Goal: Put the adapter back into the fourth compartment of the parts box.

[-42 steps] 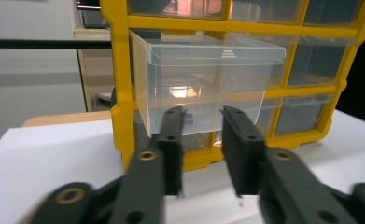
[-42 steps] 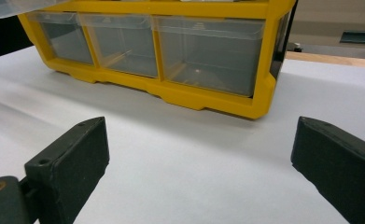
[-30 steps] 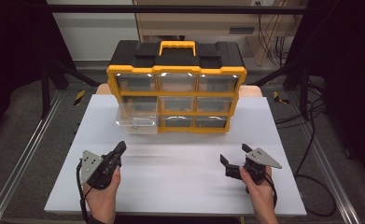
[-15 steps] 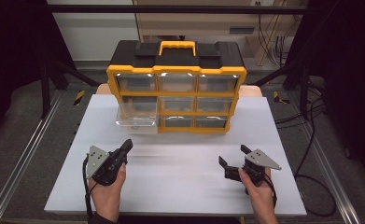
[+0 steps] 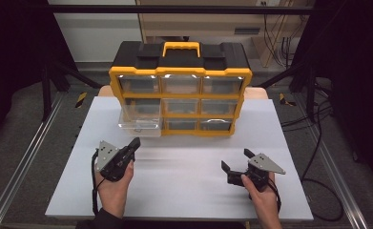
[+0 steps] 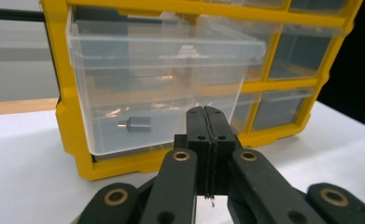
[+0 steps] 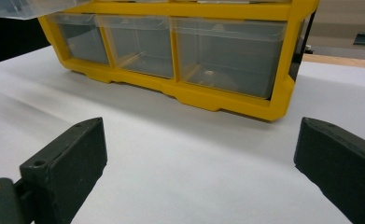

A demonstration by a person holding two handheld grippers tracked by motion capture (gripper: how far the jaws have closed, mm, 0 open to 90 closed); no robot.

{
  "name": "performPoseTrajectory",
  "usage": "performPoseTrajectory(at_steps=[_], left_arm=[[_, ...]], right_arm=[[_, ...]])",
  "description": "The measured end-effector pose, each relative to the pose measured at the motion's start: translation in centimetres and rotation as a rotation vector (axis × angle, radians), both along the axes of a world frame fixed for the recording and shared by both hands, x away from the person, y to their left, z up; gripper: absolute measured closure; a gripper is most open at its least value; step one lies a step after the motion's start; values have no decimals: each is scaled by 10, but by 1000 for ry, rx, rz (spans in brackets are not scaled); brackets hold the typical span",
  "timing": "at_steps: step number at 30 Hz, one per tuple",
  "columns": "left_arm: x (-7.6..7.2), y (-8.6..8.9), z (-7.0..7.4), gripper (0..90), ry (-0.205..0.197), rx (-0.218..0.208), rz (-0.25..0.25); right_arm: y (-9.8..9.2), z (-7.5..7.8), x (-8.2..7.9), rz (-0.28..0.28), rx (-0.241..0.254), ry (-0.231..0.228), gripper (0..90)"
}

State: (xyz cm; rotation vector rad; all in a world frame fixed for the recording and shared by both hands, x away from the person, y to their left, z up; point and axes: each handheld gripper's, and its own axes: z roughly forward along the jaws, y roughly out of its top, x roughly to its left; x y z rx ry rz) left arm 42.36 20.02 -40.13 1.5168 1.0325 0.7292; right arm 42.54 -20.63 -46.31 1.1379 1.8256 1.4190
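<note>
**A:** Your left gripper (image 5: 135, 143) has its jaws pressed flat together with nothing between them. The drawer (image 6: 161, 88) stands pulled out of the organizer (image 5: 180, 90) just ahead of those jaws, a touch to their left, with a small metal part (image 6: 138, 123) lying on its floor.

**B:** How will it handle?

**A:** Likely light, thin clear plastic, fairly stiff but slick, and it could crack under a hard squeeze. I'd push its front face squarely, or pinch the top lip if you mean to lift it out.

**B:** And your right gripper (image 5: 235, 165)?

**A:** Jaws spread wide, empty, low over the table (image 5: 184, 191), the bottom row well ahead of it.
</note>
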Motion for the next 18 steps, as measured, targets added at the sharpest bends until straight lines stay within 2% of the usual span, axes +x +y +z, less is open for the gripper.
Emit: performPoseTrajectory(at_steps=[2,4,7,11,18], left_arm=[[5,1,-3,900,17,3,11],[8,1,-5,900,20,14,26],[12,1,-6,900,26,10,41],[13,0,-6,900,15,18,54],[18,3,-6,900,27,3,66]], right_arm=[[1,1,0,2,3,-4,28],[2,1,0,3,6,-6,28],[2,0,-1,9,3,-1,28],[2,0,-1,9,3,1,27],[4,1,0,1,9,1,28]])
